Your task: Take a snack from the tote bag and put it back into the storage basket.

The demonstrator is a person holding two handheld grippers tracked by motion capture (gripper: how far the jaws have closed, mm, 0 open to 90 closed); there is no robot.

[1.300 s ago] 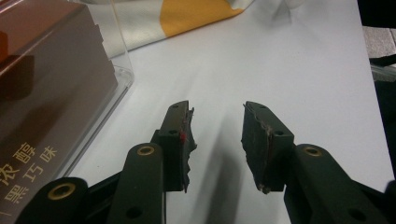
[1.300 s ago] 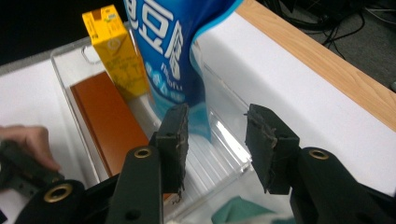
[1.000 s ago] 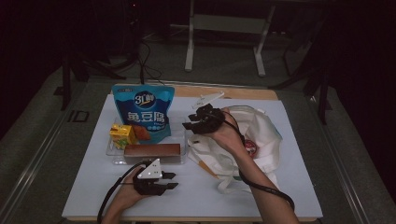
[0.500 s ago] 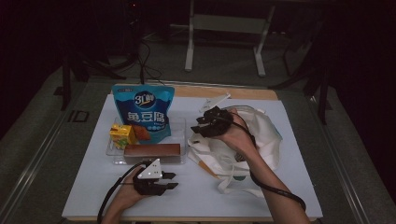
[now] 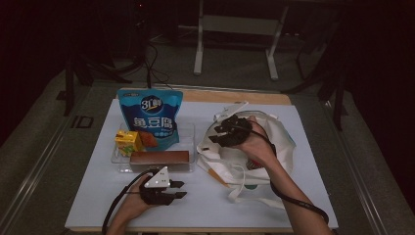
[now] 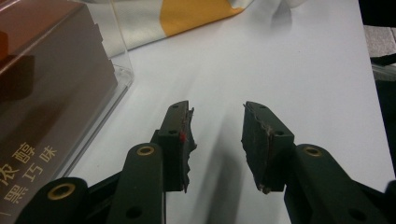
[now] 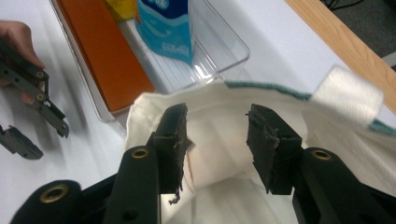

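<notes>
A white cloth tote bag point(image 5: 274, 147) lies open on the right half of the white table board point(image 5: 205, 210). My right gripper point(image 5: 227, 133) hovers over the bag's left rim. In the right gripper view it point(image 7: 217, 121) stands open, with the bag's rim point(image 7: 205, 100) just beyond its fingertips and nothing pinched. My left gripper point(image 5: 164, 188) rests near the table's front edge. It point(image 6: 217, 116) is open over bare white table, with the brown box point(image 6: 51, 88) close on its left.
A clear plastic tray point(image 5: 191, 134) left of the bag holds a blue snack pouch point(image 5: 149, 117), a yellow drink carton point(image 5: 128, 142) and the long brown box point(image 5: 159, 157). A wooden strip point(image 5: 235, 95) borders the far edge. Table legs stand beyond.
My right gripper has shifted slightly right and lowered toward the bag's mouth. The left gripper has stayed where it was.
</notes>
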